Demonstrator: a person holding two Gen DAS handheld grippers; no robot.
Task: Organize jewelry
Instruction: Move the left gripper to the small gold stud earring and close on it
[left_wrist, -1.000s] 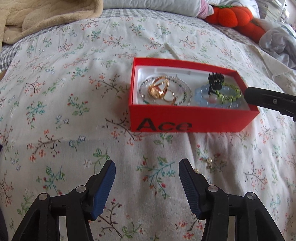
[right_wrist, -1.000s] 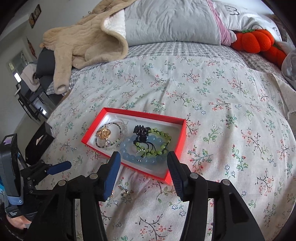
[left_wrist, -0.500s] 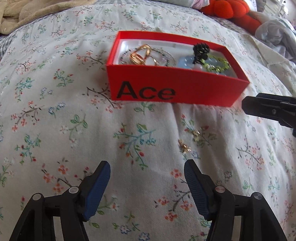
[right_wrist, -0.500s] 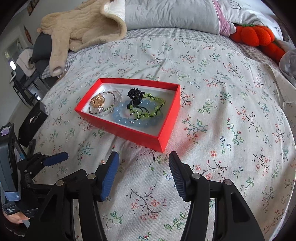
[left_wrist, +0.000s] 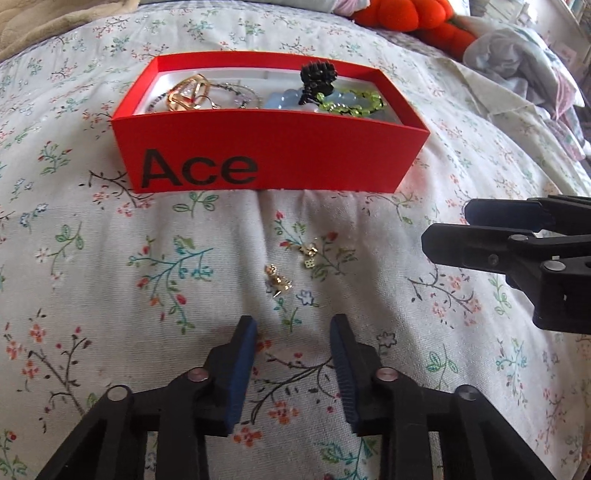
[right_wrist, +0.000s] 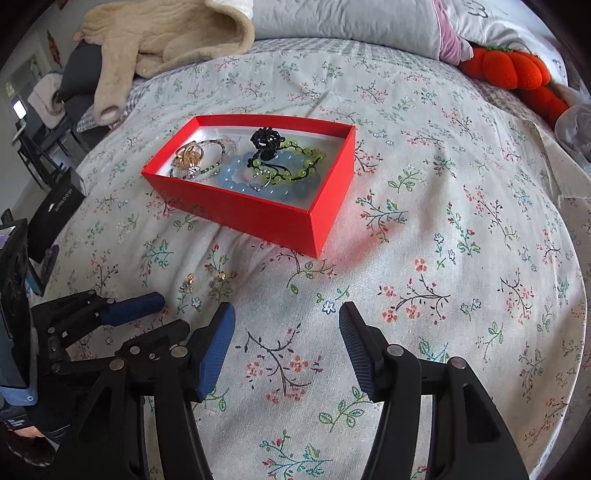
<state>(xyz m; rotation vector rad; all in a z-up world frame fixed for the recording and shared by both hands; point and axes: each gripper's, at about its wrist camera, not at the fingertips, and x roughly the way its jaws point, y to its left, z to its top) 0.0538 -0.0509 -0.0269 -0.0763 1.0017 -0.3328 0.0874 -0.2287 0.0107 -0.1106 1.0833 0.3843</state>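
Lying across the big bed (right_wrist: 461, 184), a flowery cover (left_wrist: 110, 295), soft enough to hide tiny things. Sitting on it, a red box (left_wrist: 273, 155), open on top so bracelets (right_wrist: 273, 173) and rings (right_wrist: 189, 155) stay together. Waiting spread and empty, the right hand-held gripper (right_wrist: 287, 343). Closing with nothing inside yet, the left hand-held gripper (left_wrist: 293, 363), aimed at two little gold earrings (left_wrist: 291, 267) left loose just in front of the box.

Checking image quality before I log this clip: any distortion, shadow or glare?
Left wrist view: fisheye bulges the floral bedspread; soft shadow beneath the left gripper. Right wrist view: dark corner vignette; red cardboard box casts a reddish glow.
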